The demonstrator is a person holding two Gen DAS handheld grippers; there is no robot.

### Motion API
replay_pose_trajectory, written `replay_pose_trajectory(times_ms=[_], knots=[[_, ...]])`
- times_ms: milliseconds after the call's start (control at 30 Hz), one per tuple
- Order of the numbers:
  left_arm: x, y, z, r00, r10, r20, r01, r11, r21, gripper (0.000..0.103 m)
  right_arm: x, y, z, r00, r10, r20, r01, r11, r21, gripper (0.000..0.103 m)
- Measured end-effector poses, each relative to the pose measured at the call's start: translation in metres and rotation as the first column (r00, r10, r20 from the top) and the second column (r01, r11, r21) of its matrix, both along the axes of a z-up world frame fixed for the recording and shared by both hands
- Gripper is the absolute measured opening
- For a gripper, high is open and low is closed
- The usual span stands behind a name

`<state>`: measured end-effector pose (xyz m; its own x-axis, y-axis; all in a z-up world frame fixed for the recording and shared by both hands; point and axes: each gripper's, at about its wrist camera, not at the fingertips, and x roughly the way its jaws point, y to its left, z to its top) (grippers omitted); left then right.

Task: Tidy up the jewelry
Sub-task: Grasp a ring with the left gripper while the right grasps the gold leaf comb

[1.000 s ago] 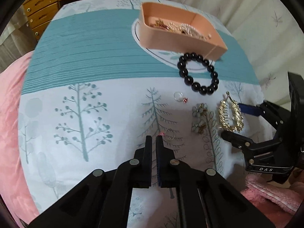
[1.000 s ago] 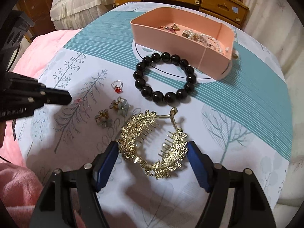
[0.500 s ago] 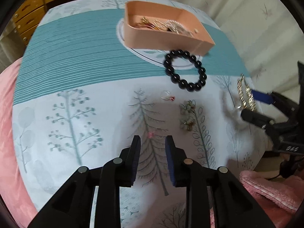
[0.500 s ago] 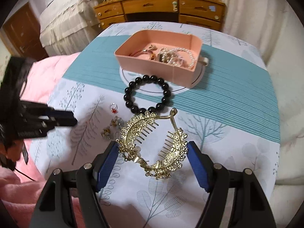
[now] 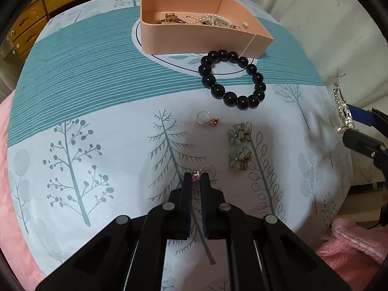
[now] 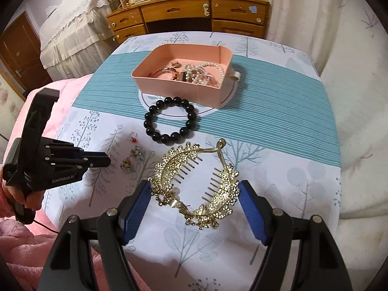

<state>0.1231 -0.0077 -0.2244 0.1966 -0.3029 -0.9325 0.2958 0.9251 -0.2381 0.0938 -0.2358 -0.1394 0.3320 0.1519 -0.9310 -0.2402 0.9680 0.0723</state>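
Observation:
My left gripper (image 5: pixel 196 178) is shut on a small ring with a pink stone (image 5: pixel 195 176), low over the tablecloth. My right gripper (image 6: pixel 194 194) is shut on a gold rhinestone hair comb (image 6: pixel 196 181) and holds it above the table; its edge shows in the left wrist view (image 5: pixel 343 111). A pink tray (image 6: pixel 169 86) with pearls and other pieces stands at the back. A black bead bracelet (image 5: pixel 231 80), a ring with a red stone (image 5: pixel 207 118) and two flower earrings (image 5: pixel 238 145) lie on the cloth.
The table wears a white and teal tree-print cloth (image 5: pixel 84 84). A pink blanket (image 6: pixel 19 242) lies at the left and near edges. A wooden dresser (image 6: pixel 189 17) stands behind the table.
My left gripper opened, moved forward and closed on the pink-stone ring. My right gripper lifted the gold comb higher off the cloth.

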Motion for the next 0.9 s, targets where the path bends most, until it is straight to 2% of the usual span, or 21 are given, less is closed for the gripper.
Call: replay_pose_trajectory(times_ms=[200, 300, 533, 667, 900], knots=[[0.0, -0.004, -0.003, 1.0, 0.03, -0.005, -0.03, 1.0, -0.003, 0.004, 0.006, -0.004, 0.003, 1.0, -0.024, 0.0, 0.024, 0.999, 0.033, 0.074], [0.0, 0.0, 0.007, 0.999, 0.05, 0.01, -0.05, 0.999, -0.017, 0.004, 0.012, -0.003, 0.006, 1.0, -0.029, 0.003, 0.028, 0.998, 0.06, 0.074], [0.012, 0.006, 0.059, 0.991, 0.095, 0.09, -0.089, 0.994, -0.065, 0.004, 0.04, 0.007, 0.017, 0.999, -0.035, 0.026, 0.03, 0.985, 0.17, 0.074], [0.033, 0.006, 0.096, 0.985, 0.117, 0.129, -0.108, 0.991, -0.075, 0.004, 0.065, 0.016, 0.022, 0.997, -0.044, 0.065, 0.027, 0.971, 0.239, 0.074], [0.082, 0.001, 0.136, 0.973, 0.148, 0.175, -0.14, 0.988, -0.059, 0.004, 0.106, 0.027, 0.035, 0.985, -0.065, 0.158, 0.016, 0.956, 0.292, 0.074]])
